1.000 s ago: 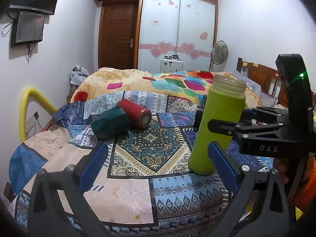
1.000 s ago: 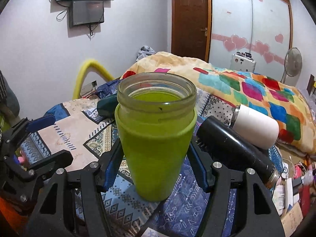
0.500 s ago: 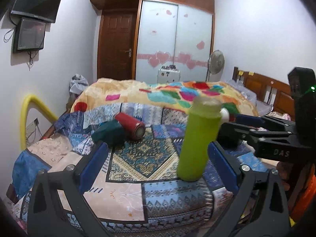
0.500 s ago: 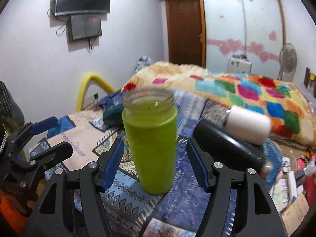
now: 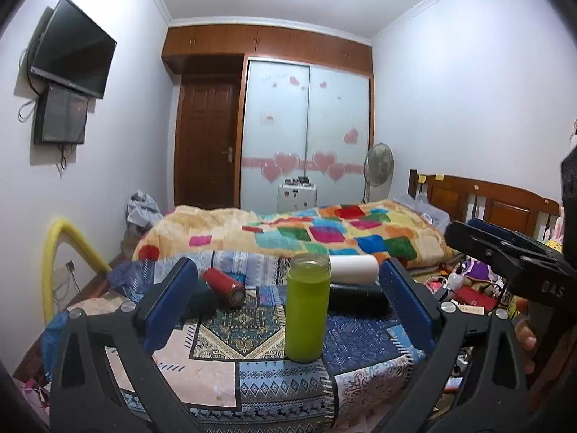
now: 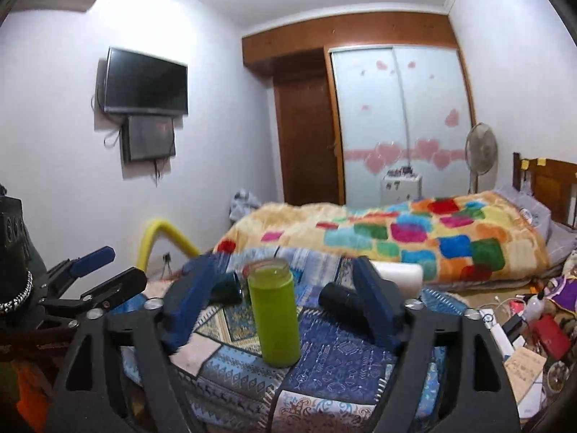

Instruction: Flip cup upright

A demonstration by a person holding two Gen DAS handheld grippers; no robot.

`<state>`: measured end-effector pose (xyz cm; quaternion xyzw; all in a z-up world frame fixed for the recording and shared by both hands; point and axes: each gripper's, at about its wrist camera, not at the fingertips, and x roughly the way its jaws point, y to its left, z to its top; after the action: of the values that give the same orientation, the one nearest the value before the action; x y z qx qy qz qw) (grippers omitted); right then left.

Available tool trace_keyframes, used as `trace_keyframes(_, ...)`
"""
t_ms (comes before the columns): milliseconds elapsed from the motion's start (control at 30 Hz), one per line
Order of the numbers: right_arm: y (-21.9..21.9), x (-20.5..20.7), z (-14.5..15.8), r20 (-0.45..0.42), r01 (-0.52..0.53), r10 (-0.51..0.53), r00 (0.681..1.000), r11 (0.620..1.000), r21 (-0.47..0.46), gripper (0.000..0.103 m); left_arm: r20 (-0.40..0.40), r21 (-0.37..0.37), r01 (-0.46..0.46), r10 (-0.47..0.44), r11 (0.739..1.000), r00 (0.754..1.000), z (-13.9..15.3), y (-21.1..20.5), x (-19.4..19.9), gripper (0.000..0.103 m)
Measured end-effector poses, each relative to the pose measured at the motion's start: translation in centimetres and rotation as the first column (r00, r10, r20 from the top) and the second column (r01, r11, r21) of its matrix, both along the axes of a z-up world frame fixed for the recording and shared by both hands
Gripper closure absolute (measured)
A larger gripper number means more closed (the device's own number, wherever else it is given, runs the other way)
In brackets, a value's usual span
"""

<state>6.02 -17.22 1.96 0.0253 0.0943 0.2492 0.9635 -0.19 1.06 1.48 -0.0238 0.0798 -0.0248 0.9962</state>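
Observation:
The green cup (image 5: 307, 310) stands upright, mouth up, on the patterned cloth (image 5: 252, 375); it also shows in the right wrist view (image 6: 274, 315). My left gripper (image 5: 288, 306) is open and empty, pulled back from the cup. My right gripper (image 6: 285, 306) is open and empty, also back from the cup, which stands free between the jaws in view. The right gripper shows at the right edge of the left wrist view (image 5: 505, 252), and the left gripper at the left of the right wrist view (image 6: 101, 274).
A red cup (image 5: 224, 287), a dark green cup (image 5: 203, 301), a black cup (image 5: 357, 297) and a white cup (image 5: 353, 269) lie on their sides behind the green one. A bed with a colourful quilt (image 5: 324, 231) is beyond. Clutter lies on the floor at right (image 6: 523, 324).
Both grippers have drawn back and up from the green cup, which stays upright on the cloth. The right gripper's jaws no longer flank it closely.

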Motion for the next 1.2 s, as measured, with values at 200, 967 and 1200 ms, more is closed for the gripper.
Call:
trace_keyframes(200,0.1,-1.0,0.0,0.033,0.026,-0.026,0.999,1.0,0.007,0.015,0.042,0.016,-0.032,0.031,0.999,0.999,0.6,-0.7,-2.0,0.001)
trace_keyframes(967,-1.1,-2.9,-0.7,0.05,0.07,-0.07,0.996,0.998,0.008,0.0,0.055,0.03,-0.055,0.053,0.998,0.997,0.3,-2.0,-3.5,0.0)
trace_keyframes(1200,-1.0,-2.9,-0.6,0.051,0.072,-0.072,0.996,0.997,0.009,0.0,0.051,0.028,-0.049,0.048,0.998,0.998,0.1,-1.9,-3.4,0.0)
